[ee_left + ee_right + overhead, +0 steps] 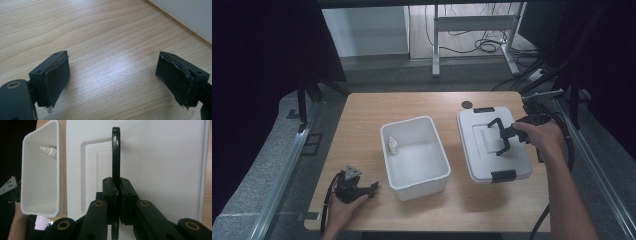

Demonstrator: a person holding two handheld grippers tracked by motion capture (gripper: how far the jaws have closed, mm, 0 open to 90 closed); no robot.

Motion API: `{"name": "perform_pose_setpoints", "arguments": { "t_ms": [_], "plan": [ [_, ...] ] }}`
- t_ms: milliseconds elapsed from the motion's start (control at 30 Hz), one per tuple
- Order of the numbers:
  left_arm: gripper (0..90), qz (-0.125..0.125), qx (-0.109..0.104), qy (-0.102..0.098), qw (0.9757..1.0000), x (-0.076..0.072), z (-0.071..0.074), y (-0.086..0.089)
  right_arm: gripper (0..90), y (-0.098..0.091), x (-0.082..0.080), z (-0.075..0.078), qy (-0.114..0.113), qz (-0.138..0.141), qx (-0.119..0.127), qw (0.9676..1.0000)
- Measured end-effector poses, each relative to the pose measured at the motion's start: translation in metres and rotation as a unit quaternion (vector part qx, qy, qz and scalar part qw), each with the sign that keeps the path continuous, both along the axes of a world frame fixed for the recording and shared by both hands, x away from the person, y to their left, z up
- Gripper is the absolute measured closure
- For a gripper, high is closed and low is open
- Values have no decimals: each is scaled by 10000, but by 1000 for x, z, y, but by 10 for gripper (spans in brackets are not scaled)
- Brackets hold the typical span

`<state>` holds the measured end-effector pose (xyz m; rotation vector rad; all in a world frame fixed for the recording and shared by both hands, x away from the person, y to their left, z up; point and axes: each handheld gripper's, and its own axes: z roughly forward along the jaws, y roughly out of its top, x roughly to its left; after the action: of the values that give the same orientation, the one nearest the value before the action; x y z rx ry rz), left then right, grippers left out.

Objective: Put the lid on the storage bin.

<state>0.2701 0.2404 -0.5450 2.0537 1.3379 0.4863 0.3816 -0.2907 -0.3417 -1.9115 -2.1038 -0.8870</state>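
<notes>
I am holding my right gripper [502,136] over the white lid [493,145] lying flat on the right side of the wooden table [362,125]. Its jaws are pinching the lid's black handle [115,152], which is standing up on edge between the pads in the right gripper view. Black clips [503,175] are sitting at the near and far ends of the lid.

Just left of the lid, the open white tub [439,152] is sitting at the middle of the table. A small white bottle [393,145] is lying inside it against the left wall.

My left gripper [371,189] is resting on the table near the front left corner, well apart from the tub, with my left hand [343,209] around it. Its jaws are standing wide apart over bare wood, gripping nothing, and the tub's wall [190,15] is showing at the upper right of the left gripper view.
</notes>
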Motion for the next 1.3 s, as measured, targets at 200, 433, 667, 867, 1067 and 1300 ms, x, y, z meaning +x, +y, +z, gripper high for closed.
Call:
{"name": "perform_pose_setpoints", "arguments": {
  "t_ms": [200, 433, 667, 867, 1067, 1300],
  "plan": [
    [121, 0, 0, 0, 10000, 0, 0, 0, 850, 2, -2, 5, -22, 28, 37, 10000],
    [120, 0, -2, 0, 10000, 0, 0, 0, 849, 3, -3, 12, -71, 76, 35, 9999],
    [121, 0, -2, -1, 10000, 0, 0, 0, 850, 11, -3, 18, -105, 173, 69, 9998],
    [120, 0, -1, -1, 10000, 0, 0, 0, 849, 23, -2, 23, -128, 259, 90, 9995],
    [121, 0, -2, 0, 10000, 0, 0, 0, 850, 34, -1, 26, -156, 386, 106, 9991],
    [120, 0, 3, 0, 10000, 0, 0, 0, 850, 47, 3, 26, -167, 456, 150, 9987]
  ]
}}
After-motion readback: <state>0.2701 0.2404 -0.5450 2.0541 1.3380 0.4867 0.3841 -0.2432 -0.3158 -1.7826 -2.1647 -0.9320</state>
